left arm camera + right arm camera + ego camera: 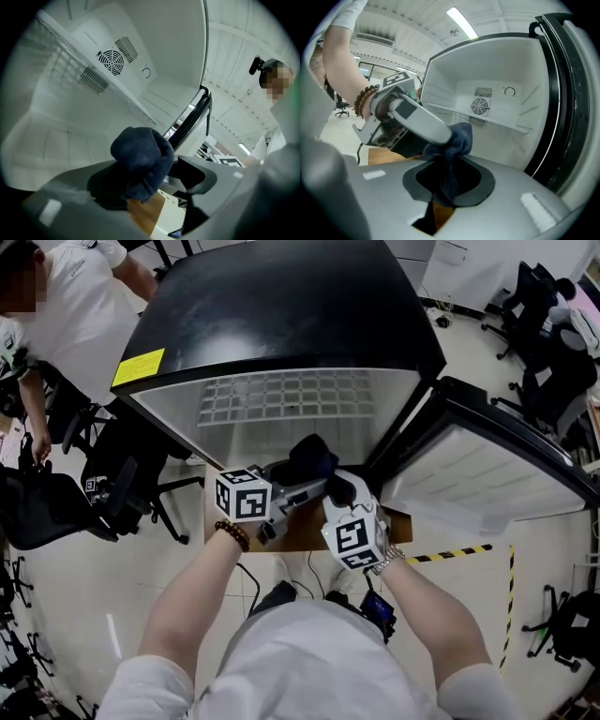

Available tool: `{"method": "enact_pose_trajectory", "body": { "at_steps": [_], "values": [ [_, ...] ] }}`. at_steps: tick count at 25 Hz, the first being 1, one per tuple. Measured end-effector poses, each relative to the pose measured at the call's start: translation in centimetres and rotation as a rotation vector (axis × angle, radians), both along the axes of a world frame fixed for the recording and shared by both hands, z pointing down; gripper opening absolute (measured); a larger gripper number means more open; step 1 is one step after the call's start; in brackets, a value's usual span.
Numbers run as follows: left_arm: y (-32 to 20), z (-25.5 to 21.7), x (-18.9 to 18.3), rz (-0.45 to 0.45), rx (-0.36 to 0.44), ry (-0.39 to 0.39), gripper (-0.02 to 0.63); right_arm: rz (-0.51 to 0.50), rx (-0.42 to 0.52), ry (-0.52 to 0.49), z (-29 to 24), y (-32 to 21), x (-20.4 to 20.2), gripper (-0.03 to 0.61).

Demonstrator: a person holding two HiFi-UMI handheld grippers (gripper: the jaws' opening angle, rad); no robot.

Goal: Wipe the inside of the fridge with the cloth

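A dark blue cloth (312, 457) is bunched up in front of the open fridge (281, 306), at its lower opening. My right gripper (339, 487) is shut on it: in the right gripper view the cloth (452, 154) hangs pinched between the black pads. My left gripper (298, 486) comes in from the left with its jaws wide apart. In the left gripper view the cloth's bunch (140, 157) rests against one pad of the left gripper (154, 180), and the other pad stands clear of it. The white fridge interior (70, 122) lies right behind.
The fridge door (487, 474) swings open to the right. A wire shelf (281, 395) and a fan vent (480, 107) show inside. A brown board (300, 535) lies under the fridge. A person in a white shirt (75, 306) and office chairs (112, 484) are at the left.
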State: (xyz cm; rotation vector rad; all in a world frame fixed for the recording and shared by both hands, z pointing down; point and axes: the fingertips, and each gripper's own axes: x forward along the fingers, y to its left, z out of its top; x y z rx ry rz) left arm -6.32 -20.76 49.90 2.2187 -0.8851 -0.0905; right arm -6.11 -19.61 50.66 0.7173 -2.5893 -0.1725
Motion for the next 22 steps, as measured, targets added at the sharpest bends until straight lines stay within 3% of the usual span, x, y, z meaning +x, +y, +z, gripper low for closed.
{"method": "enact_pose_trajectory", "body": {
  "at_steps": [6,15,22],
  "values": [
    [-0.1,-0.1,0.8,0.003,0.002,-0.003,0.256,-0.088,0.064,0.019,-0.4,1.3,-0.2,0.054],
    [-0.7,-0.7,1.6,-0.023,0.084,-0.075,0.132,-0.042,0.014,0.025,0.1,0.9,1.3,0.083],
    [-3.5,-0.1,1.1,-0.132,0.140,-0.265,0.118,0.085,-0.105,0.003,0.9,-0.2,4.6,0.086]
  ]
}}
